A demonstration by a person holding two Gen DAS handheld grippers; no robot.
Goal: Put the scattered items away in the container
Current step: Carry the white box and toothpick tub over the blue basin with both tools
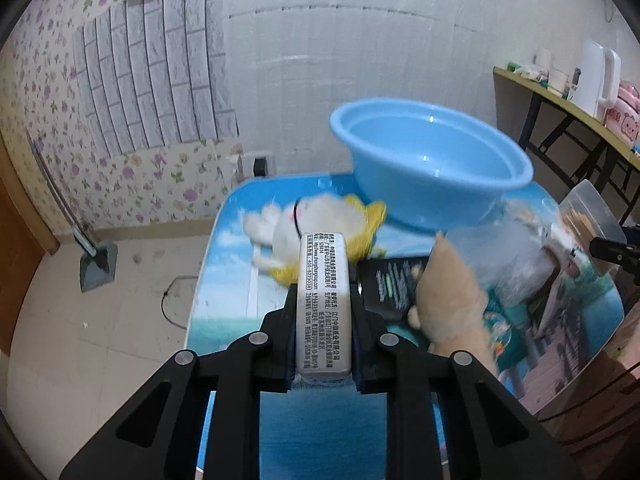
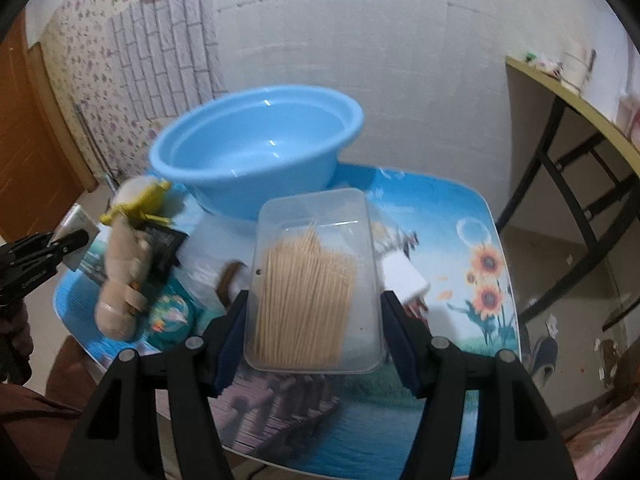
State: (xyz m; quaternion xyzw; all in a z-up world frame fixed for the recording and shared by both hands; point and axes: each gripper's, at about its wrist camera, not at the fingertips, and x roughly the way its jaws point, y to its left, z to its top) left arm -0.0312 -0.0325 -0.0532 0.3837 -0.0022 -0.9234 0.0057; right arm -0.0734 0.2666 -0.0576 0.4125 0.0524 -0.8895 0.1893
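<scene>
A small white rectangular packet printed with rows of black Chinese characters [image 1: 324, 308] is clamped on its two long sides between the fingers of the left gripper [image 1: 324, 320] and is held clear above the near left part of the desk [image 1: 224, 280], which is covered with a picture of sky, water and sunflowers. A string of digits is printed along the packet, but it is too small to be read with certainty.

A clear rectangular plastic box of wooden toothpicks [image 2: 314, 280] is gripped across its width by the fingers of the right gripper [image 2: 314, 312]; the toothpicks are heaped toward the near end of the box.

The round light-blue plastic basin [image 2: 256, 148] stands at the far edge of the desk, and nothing is seen inside it.

Just beside the basin a white and yellow plush toy [image 1: 312, 224] lies, partly hidden by the packet. Near the desk's left edge a beige plush toy [image 2: 120, 280], a black packet with unreadable pale lettering [image 2: 164, 252] and a round teal tin [image 2: 172, 316] are blurred. A white block [image 2: 402, 280] is partly hidden behind the box.
</scene>
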